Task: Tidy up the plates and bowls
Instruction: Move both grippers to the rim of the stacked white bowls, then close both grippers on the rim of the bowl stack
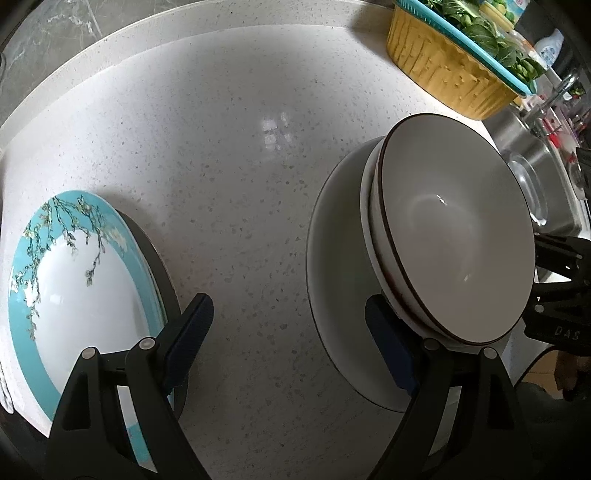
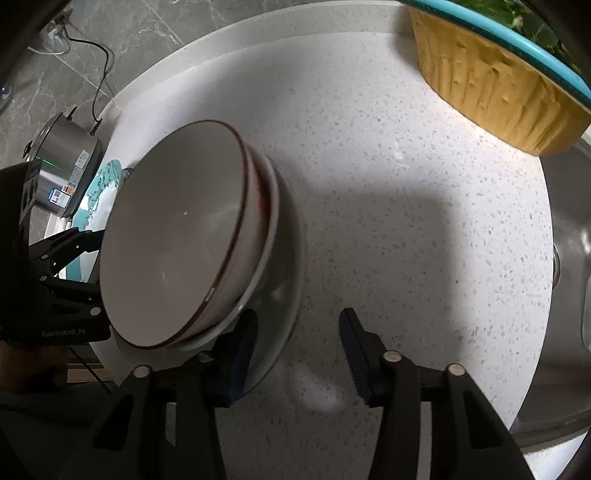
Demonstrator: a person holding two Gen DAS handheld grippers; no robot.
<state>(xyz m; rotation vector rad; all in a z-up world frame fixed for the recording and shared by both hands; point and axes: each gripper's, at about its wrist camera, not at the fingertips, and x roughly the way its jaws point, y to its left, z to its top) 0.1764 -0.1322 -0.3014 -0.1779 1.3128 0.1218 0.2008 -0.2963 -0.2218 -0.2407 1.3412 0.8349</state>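
On the speckled white countertop [image 1: 240,155] a stack of grey bowls with dark red-brown rims [image 1: 458,236] sat nested on a wide grey plate [image 1: 332,258], and how many bowls made up the stack was hard to say, since only the edges of the lower ones showed beneath the top one. To the left lay a teal-rimmed plate with a blossom-branch pattern [image 1: 77,284], resting on a darker plate of which only a thin black edge could be seen; its near part was cut off by the frame and by the gripper's arm. The left gripper [image 1: 291,347] stood wide, its two fingers over bare counter between the two stacks with nothing between them; its right finger [image 1: 391,350] lay in front of the grey plate's rim, and whether it touched was unclear. The right gripper [image 2: 299,354] was narrower but also gaped, gripping nothing, its left finger [image 2: 240,362] over or against the near edge of the grey plate. In the right wrist view the bowls hid most of the teal plate and much of the other gripper. A yellow basket [image 1: 443,70] with a turquoise tray of leafy greens [image 1: 476,29] stood at the back, partly cut off, beside a steel sink [image 2: 569,258]. A steel pot [image 2: 66,173] was half hidden at the left edge.
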